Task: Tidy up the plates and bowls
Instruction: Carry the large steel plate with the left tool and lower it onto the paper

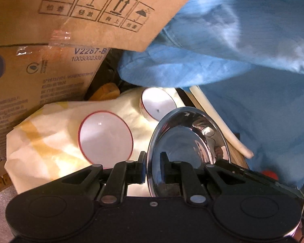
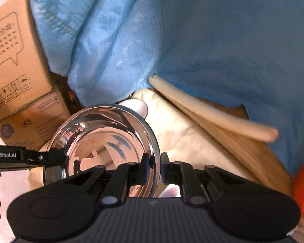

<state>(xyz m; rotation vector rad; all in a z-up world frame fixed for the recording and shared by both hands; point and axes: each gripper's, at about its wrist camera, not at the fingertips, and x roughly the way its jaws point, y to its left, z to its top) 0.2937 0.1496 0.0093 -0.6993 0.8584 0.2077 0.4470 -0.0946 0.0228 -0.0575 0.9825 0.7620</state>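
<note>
Above the pale cloth point(image 1: 50, 141), my left gripper point(image 1: 154, 162) and right gripper point(image 2: 159, 165) both pinch the steel bowl point(image 2: 103, 141) by opposite rims; two red-rimmed dishes point(image 1: 105, 135) lie beyond.

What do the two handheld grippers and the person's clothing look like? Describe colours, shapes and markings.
The left gripper is black plastic: a broad rounded body with two round discs, silver rivets and jointed linkage fingers. The right gripper matches, though its body is ribbed grey-black. The side of the left gripper carries white "GenRobot.AI" lettering. The person wears light blue fabric.
</note>
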